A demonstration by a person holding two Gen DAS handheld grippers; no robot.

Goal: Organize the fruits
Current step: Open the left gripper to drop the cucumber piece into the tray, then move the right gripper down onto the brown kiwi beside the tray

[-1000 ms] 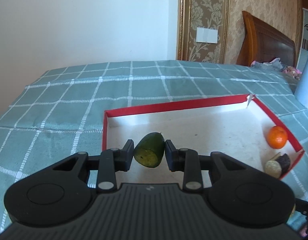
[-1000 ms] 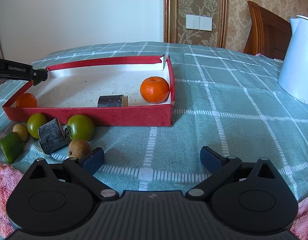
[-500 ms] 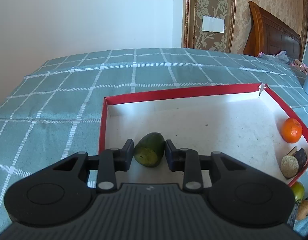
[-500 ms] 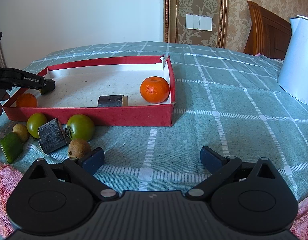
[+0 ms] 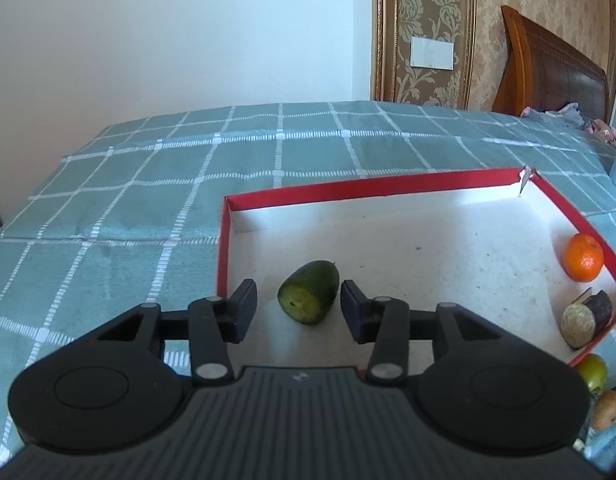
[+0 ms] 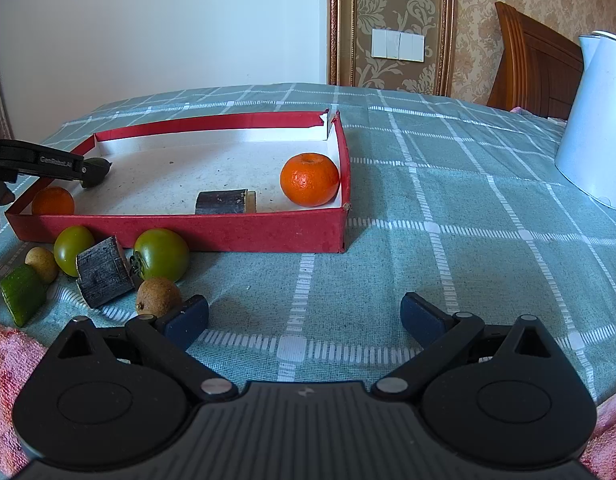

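Red cardboard walls the tray (image 6: 188,236), which already holds two oranges (image 6: 309,179), a dark chunk (image 6: 224,202) and the cucumber piece (image 5: 309,298) near its left wall. Outside its front edge, two green fruits (image 6: 160,254), another chunk, two brown fruits and a green wedge wait. The left gripper (image 5: 299,307) is opening, pads clear of the cucumber lying between them; the right gripper (image 6: 304,318) hangs wide and empty.
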